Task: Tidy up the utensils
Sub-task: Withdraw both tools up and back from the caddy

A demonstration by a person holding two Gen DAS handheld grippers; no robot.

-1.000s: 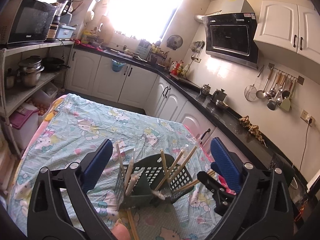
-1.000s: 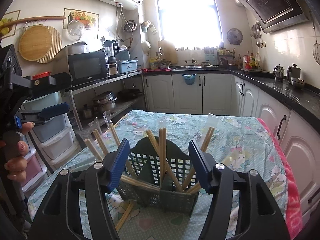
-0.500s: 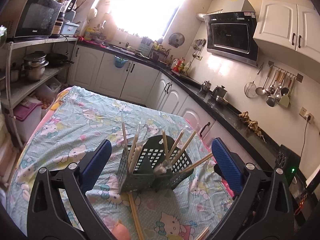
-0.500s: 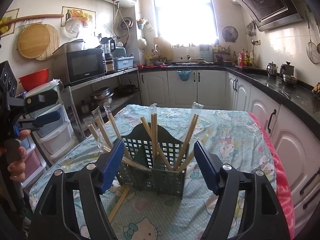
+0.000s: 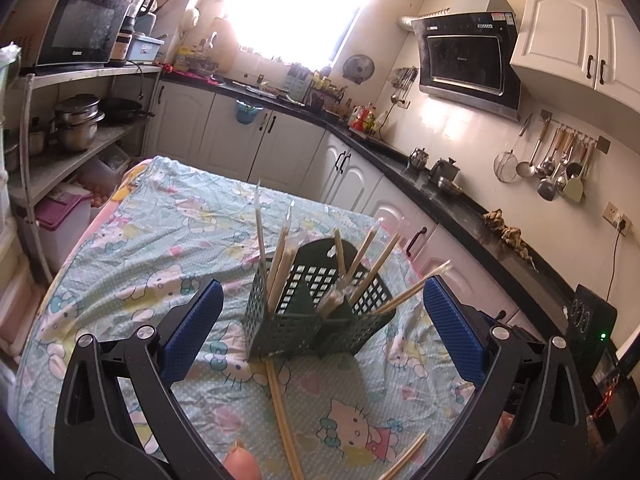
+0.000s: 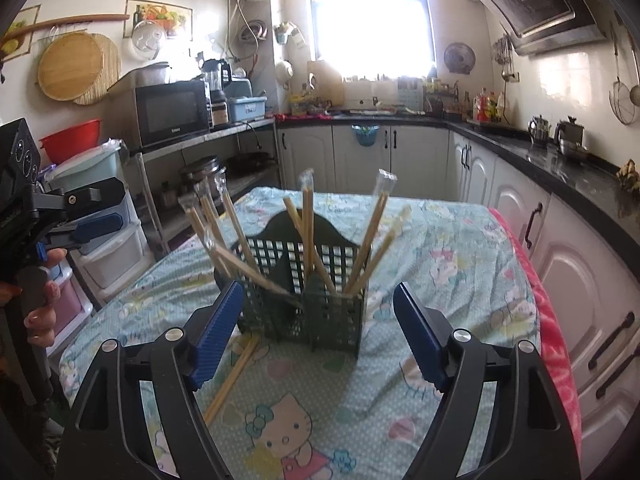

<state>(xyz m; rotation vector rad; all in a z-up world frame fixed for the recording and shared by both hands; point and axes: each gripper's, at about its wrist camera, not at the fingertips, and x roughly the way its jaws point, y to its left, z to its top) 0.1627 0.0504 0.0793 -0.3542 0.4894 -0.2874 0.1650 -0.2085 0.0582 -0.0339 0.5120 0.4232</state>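
At the far left of the right wrist view, a person's hand [image 6: 38, 300] gripped the handle of the left hand-held gripper [image 5: 322, 334], whose blue pads stood wide apart with nothing between them. Next came the dark green utensil basket [image 6: 300, 300], standing upright near the middle of the desk [image 6: 452, 264], which was covered by a cartoon-cat print cloth. Wrapped wooden chopsticks [image 6: 306, 236] leaned out of its compartments at various angles, some still in clear sleeves. A loose pair of chopsticks [image 6: 232, 374] lay flat on the cloth, its far end touching the basket's front left corner; in the left wrist view another loose stick [image 5: 402, 458] lay near the bottom edge. The right hand-held gripper [image 6: 318, 330] hovered in front of the basket, its jaws opening, the pads either side of the basket's front but pressing on nothing. Farther right ran the black kitchen counter [image 6: 560, 164] with kettles on it.
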